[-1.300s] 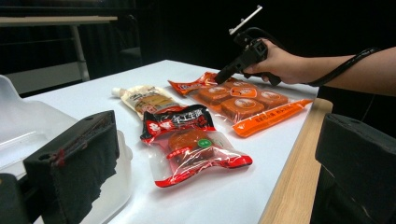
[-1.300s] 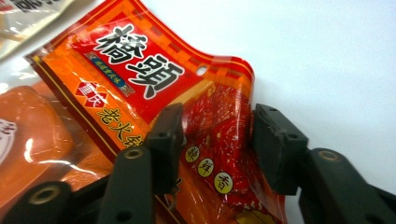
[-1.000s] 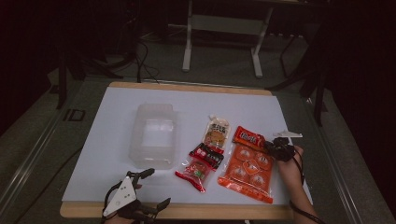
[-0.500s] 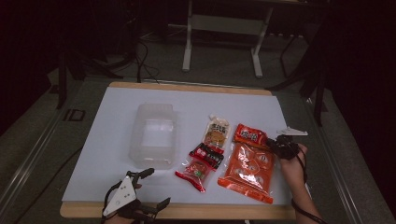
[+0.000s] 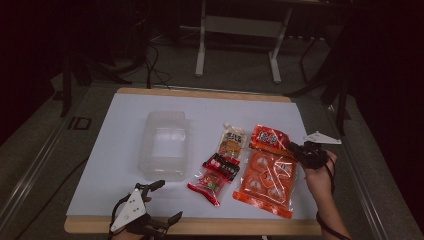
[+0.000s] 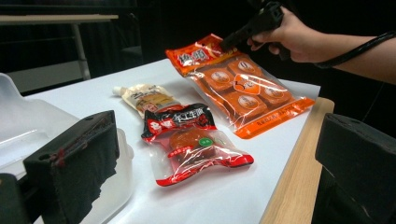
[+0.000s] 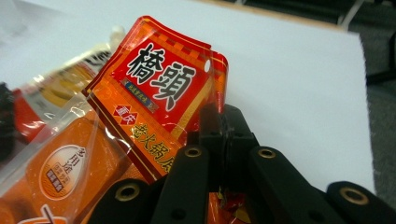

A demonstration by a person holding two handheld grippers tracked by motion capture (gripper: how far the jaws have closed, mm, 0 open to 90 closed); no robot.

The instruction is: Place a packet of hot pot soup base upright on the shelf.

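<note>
At the near edge of the worktop (image 5: 125,112) the left tool (image 5: 167,201) is held idle over the wooden lip, released, its foam-faced jaws standing wide with nothing between them. Just beyond it lies a clear plastic container (image 5: 165,145), shallow, rounded at the corners and slightly cloudy. Beside that, a small red-and-black snack packet (image 5: 214,177) of glossy film is seen, with a transparent window over a round brown piece, and behind it a pale spouted pouch (image 5: 231,141) lies flat.

Further right lies the large orange packet (image 5: 265,177), a crinkly, shiny bag through which moulded rows of round portions are visible. Its red printed header is pinched by the right tool (image 5: 294,148), which is clenched on that far corner; the header is raised off the white sheet while the lower end appears to rest on it.

For the lift to be done well, the grasp is best kept on the sealed header, where the film is doubled and stiff. The bag should be raised steadily so that its hanging weight is not allowed to swing or slip from the slick film, and the neighbouring packets should be cleared before it is carried toward the container.
</note>
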